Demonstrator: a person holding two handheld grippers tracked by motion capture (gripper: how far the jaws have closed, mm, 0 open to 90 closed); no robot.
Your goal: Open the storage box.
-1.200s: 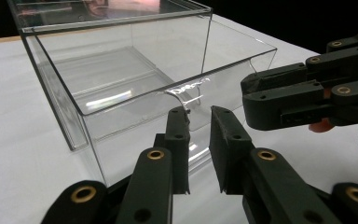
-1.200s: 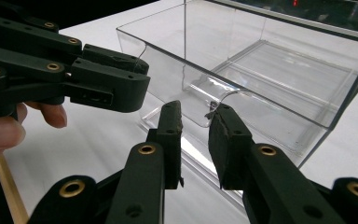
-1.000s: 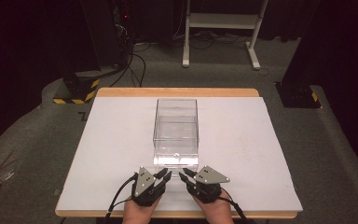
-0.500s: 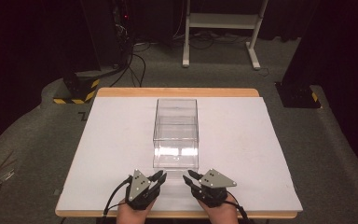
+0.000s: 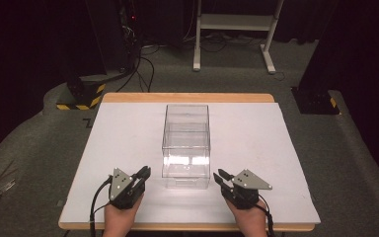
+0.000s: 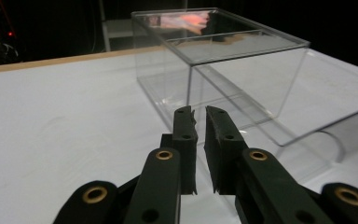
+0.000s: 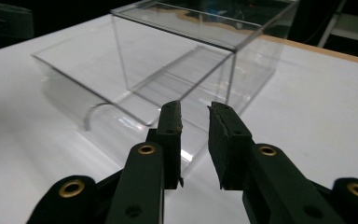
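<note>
white table point(image 5: 118, 148) with a wood edge, sitting on grey carpet; dark room behind it, with a white stand point(image 5: 232, 22) and cables on the floor, and yellow-black striped feet point(image 5: 79, 96) off the table's far left corner. clear box point(image 5: 186, 145) stands mid-table, long axis running away from the person, near end closer to the front edge. it's see-through with an inner divider line visible, and a curved clear lip sticks out at its near end, seen in both gripper views point(image 6: 223, 60) point(image 7: 182, 56). left gripper point(image 5: 140, 177) sits near the front edge, just left of the box's near end, not touching it; jaws nearly together with a thin slit between them, holding nothing point(image 6: 199, 116). right gripper point(image 5: 219, 176) mirrors it on the right side, also apart from the box; jaws slightly parted, gap a bit wider than the left's, empty point(image 7: 195, 112). both point inward toward the box's near corners. a hand point(image 5: 121, 217) is behind the left one and a hand point(image 5: 249, 219) behind the right.
</note>
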